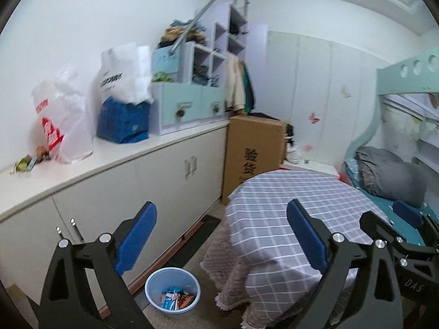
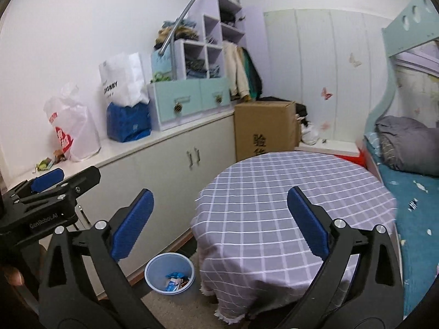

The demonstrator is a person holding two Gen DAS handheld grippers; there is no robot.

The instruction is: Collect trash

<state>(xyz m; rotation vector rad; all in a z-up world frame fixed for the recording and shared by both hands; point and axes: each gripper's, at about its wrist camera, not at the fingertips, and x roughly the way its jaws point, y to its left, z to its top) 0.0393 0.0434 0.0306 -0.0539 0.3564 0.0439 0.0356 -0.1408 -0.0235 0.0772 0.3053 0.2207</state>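
Observation:
A blue bin (image 1: 153, 279) (image 2: 162, 263) stands on the floor between the cabinet and the round table, with several wrappers (image 1: 175, 297) (image 2: 175, 281) lying in it. The table (image 1: 274, 205) (image 2: 260, 192) wears a purple checked cloth, and its top is bare. A few small scraps (image 1: 27, 161) (image 2: 46, 163) lie on the counter at the left beside a plastic bag. My left gripper (image 1: 221, 205) hangs open above the bin and the table edge, holding nothing. My right gripper (image 2: 219, 192) is open over the table, also holding nothing. Each gripper shows at the edge of the other's view.
A long white counter (image 1: 123, 153) (image 2: 142, 144) carries plastic bags (image 1: 65, 126), a blue pack (image 1: 123, 120) and a drawer unit (image 1: 189, 104). A cardboard box (image 1: 255, 150) (image 2: 263, 128) stands behind the table. A bunk bed (image 2: 411, 192) with a grey blanket runs along the right.

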